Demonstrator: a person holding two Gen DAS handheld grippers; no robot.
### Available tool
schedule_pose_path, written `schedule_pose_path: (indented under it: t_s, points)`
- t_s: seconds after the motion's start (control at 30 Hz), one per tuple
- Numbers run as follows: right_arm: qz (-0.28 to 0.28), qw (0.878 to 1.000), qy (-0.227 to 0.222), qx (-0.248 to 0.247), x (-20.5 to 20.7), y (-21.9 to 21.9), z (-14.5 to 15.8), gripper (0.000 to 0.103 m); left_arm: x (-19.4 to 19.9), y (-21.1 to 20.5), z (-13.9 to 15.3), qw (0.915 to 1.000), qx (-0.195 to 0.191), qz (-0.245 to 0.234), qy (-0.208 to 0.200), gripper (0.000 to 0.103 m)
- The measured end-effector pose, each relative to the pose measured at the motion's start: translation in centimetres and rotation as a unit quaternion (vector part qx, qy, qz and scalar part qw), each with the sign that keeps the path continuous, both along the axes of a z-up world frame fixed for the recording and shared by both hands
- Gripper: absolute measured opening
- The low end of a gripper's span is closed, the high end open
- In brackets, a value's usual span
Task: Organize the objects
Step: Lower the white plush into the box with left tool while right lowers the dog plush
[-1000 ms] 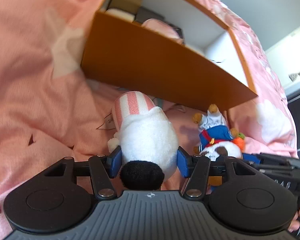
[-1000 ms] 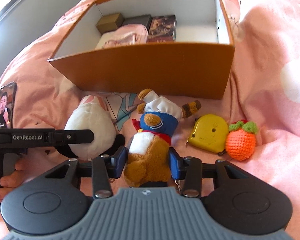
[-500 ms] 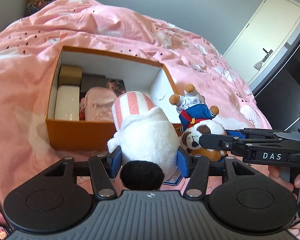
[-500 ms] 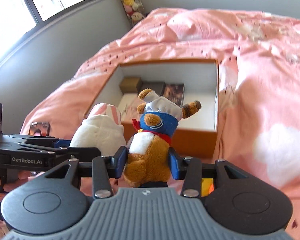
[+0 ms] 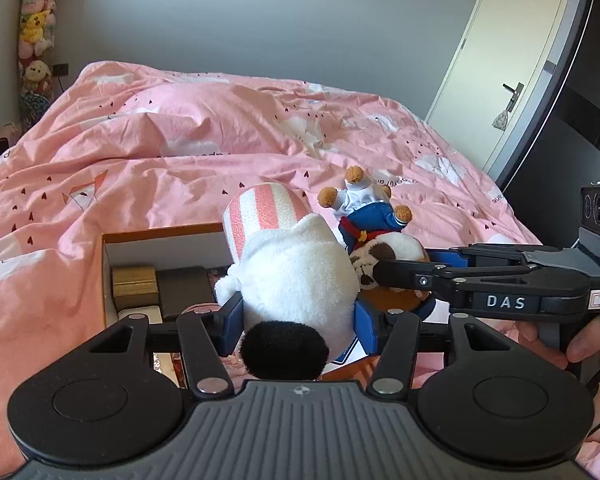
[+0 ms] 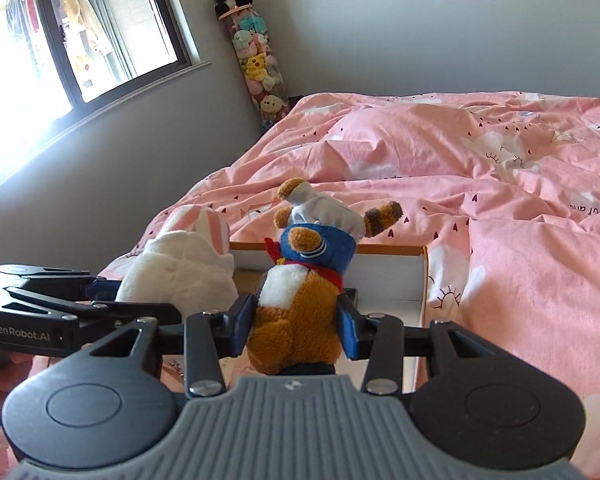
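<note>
My left gripper [image 5: 298, 320] is shut on a white plush with a pink-striped end [image 5: 296, 268] and holds it above the orange box [image 5: 160, 234]. My right gripper [image 6: 296, 326] is shut on a brown bear plush in blue and white sailor clothes [image 6: 304, 280], also held over the box [image 6: 392, 250]. The two toys hang side by side; the bear shows in the left wrist view [image 5: 374, 232], the white plush in the right wrist view [image 6: 184, 264]. The box floor is mostly hidden.
Inside the box lie a gold-brown small box [image 5: 135, 286] and a dark flat case [image 5: 184, 290]. The pink duvet [image 5: 180, 140] covers the bed around it. A door [image 5: 504, 64] is at the right, a window [image 6: 80, 28] and a tube of plush toys [image 6: 256, 60] at the left.
Both grippers rose and tilted up with their toys, moving forward over the box. The view swung from the bed surface to the room walls.
</note>
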State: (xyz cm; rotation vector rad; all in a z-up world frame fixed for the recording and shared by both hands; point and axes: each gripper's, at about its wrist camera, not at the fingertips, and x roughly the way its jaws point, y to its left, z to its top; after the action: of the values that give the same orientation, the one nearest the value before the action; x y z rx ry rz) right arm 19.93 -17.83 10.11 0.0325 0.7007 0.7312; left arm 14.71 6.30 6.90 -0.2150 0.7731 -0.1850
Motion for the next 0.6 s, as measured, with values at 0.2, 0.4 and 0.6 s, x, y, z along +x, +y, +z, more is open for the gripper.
schedule_pose_path:
  t_s: [0.2, 0.4, 0.6]
  points:
    - [0.0, 0.997, 0.04, -0.063, 3.3, 1.1, -4.5, 0.046, 4.1, -0.5, -5.0, 0.9969, -0.003, -0.027, 0.073, 0.063]
    - [0.001, 0.993, 0.089, -0.081, 4.8, 1.2, -7.6, 0.046, 6.4, -1.2, -8.8, 0.9903, -0.001, -0.06, 0.126, 0.063]
    - [0.005, 0.986, 0.128, -0.104, 6.5, 1.7, -9.0, 0.046, 8.1, -1.8, -10.8, 0.9833, 0.021, -0.088, 0.158, 0.063]
